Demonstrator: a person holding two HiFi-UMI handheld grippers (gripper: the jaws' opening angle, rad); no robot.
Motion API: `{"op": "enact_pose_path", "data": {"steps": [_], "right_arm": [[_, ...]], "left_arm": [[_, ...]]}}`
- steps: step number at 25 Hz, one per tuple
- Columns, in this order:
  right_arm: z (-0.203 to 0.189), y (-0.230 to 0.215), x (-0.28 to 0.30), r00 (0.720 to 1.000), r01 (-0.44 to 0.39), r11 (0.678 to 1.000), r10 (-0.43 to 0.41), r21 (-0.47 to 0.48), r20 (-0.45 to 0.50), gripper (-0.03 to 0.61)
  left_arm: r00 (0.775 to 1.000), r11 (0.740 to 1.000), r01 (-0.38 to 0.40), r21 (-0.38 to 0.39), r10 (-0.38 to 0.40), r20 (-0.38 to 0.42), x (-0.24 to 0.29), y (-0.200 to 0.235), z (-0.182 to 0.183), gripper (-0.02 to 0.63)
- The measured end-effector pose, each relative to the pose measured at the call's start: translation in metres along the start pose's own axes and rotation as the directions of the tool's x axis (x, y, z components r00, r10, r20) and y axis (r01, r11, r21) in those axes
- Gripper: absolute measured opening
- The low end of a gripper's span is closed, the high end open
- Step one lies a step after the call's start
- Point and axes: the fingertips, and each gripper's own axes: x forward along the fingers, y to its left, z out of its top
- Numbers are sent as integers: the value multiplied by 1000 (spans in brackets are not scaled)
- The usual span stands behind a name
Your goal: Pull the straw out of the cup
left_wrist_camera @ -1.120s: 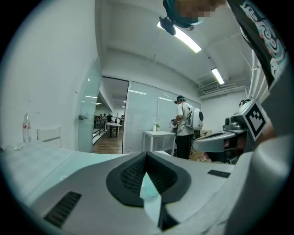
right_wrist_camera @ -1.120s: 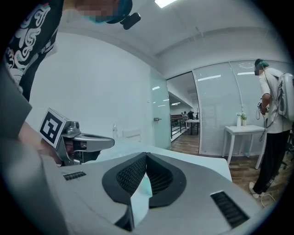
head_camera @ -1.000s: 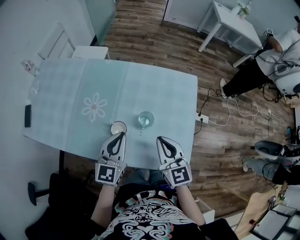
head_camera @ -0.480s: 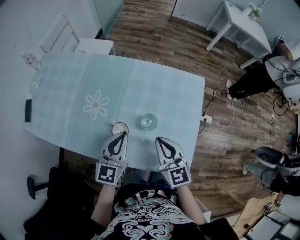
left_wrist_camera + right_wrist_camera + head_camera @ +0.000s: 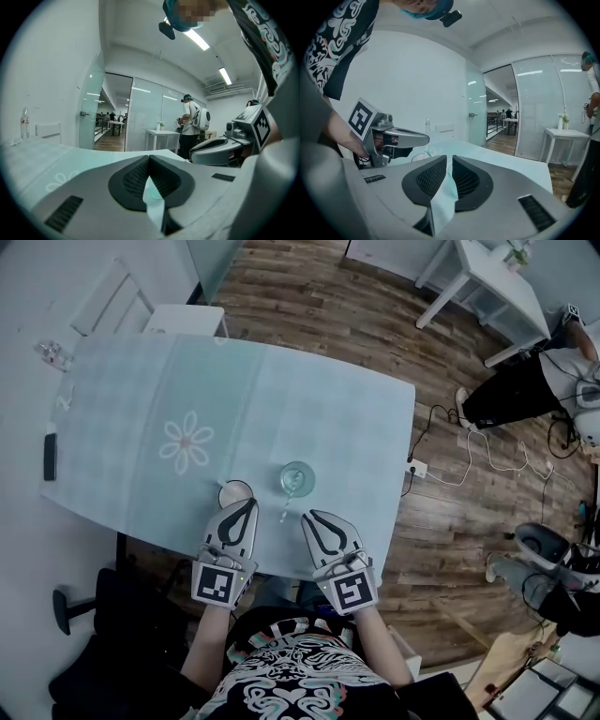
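Your right tongs have slid leftward over the last second and now sit closer to the straw, while your left tongs have kept their place. You see the straw as a thin pale line running from the near rim of the cup toward you; from above you cannot tell whether its near end touches the cloth or stands in the air. The cup is clear glass and stands upright near the front edge of the table, between the two sets of tongs and a little beyond their tips. Your right tongs lie just right of the straw, apart from it, pressed together but for a hairline slit at the tips, with nothing between them. Your left tongs are pressed fully together and empty, their tip just beside a pale round disc that lies flat to the left of the cup. Further left on the pale cloth you have a printed flower, and a dark phone lies at the far left edge. Off the right edge, a power strip lies on the wooden floor, and beyond it a person is beside a white side table
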Motion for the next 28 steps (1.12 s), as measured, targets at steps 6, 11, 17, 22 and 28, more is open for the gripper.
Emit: {"op": "enact_pose_path", "data": {"steps": [6,11,17,22,28], "right_arm": [[-5,4,12,999,-42,999,41,-20,-20,64],[-7,11,20,996,-85,993,83,-78,-33,80],[-15,17,29,990,-129,976,116,-177,-81,83],[-20,20,39,985,-158,969,141,-192,-98,91],[-21,25,47,983,-172,963,153,-208,-101,92]], "left_arm": [[1000,1000,10,-9,-11,-19,6,-2,-8,-3],[999,1000,18,-7,-19,-43,14,-3,-10,-3],[998,1000,23,-19,-24,-53,21,0,-12,-3],[998,999,24,-31,-26,-56,27,3,-14,-3],[998,999,24,-33,-26,-63,30,7,-15,-3]]}}
